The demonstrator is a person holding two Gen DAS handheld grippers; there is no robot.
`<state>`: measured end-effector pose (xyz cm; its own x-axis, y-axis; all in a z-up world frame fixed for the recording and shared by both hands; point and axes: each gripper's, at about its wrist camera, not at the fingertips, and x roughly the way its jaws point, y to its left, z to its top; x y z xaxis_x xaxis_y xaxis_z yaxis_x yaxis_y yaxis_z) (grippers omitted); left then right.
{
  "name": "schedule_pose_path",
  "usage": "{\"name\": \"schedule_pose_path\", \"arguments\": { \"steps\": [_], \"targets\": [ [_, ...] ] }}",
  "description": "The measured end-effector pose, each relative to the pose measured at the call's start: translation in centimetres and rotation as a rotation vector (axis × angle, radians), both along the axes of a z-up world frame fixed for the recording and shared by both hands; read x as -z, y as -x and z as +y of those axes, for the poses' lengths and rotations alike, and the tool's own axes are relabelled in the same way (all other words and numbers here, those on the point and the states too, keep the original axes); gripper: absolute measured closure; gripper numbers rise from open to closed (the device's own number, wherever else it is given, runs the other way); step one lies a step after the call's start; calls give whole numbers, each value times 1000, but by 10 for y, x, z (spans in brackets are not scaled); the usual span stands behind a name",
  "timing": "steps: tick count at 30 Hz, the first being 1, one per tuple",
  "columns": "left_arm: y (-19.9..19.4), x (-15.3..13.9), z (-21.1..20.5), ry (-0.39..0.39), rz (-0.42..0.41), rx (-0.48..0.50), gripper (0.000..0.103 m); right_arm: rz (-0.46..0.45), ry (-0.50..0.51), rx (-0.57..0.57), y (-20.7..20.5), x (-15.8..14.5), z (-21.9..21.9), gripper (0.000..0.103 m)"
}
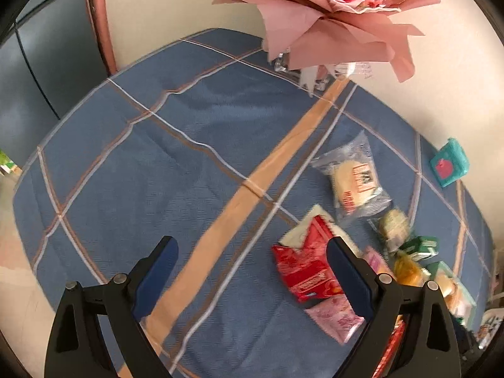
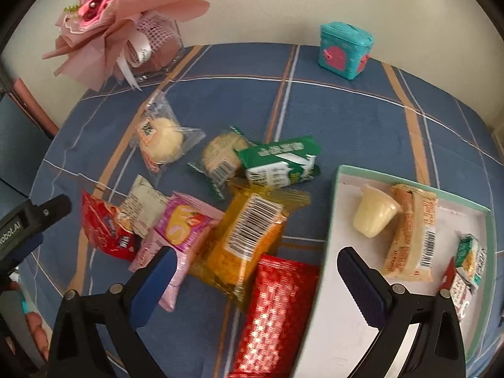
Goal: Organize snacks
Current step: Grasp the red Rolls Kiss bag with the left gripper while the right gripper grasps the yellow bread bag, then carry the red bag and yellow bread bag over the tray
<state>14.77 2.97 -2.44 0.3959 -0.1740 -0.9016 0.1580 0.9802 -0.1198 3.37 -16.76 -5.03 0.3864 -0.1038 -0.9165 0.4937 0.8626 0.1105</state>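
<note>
Left tongs (image 1: 252,271) spread, holding nothing, above the desk (image 1: 157,157) beside a red packet (image 1: 302,271). Right tongs (image 2: 255,280) spread, empty, over loose snacks (image 2: 245,230). Green-rimmed box (image 2: 343,170) contains a jelly cup (image 2: 375,214).

A home: a blue plaid tablecloth (image 2: 346,110), a pink paper bouquet (image 2: 104,22), and a toy-like teal box (image 2: 345,52).

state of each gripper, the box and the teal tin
left gripper: open, empty
right gripper: open, empty
box: open-topped, a few snacks inside
jelly cup: in box, on its side
teal tin: shut, upright
</note>
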Motion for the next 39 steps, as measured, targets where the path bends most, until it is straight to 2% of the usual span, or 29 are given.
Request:
{"name": "schedule_pose_path", "arguments": {
  "steps": [8, 12, 14, 17, 19, 21, 25, 30, 39],
  "targets": [
    [-2, 14, -24, 59, 85, 64, 8, 35, 9, 17, -6, 17, 5, 2],
    [-3, 29, -34, 35, 114, 76, 10, 43, 32, 33, -5, 21, 3, 14],
    [-3, 34, -39, 37, 128, 82, 21, 49, 43, 37, -6, 23, 3, 18],
    [-3, 41, -43, 51, 149, 91, 27, 39, 29, 26, -8, 26, 4, 28],
    [-2, 44, -47, 33, 150, 102, 35, 38, 35, 13, -10, 26, 8, 32],
    [-2, 48, -49, 11, 146, 98, 38, 36, 40, -10, -14, 28, 12, 38],
    [-3, 53, -49, 2, 153, 94, 44, 48, 52, -29, -18, 35, 16, 40],
    [-3, 57, -48, 6, 160, 88, 46, 39, 31, -28, -19, 37, 14, 48],
    [0, 50, -49, -12, 135, 76, 47, 9, -35, -6, -12, 34, 5, 56]
  ]
}}
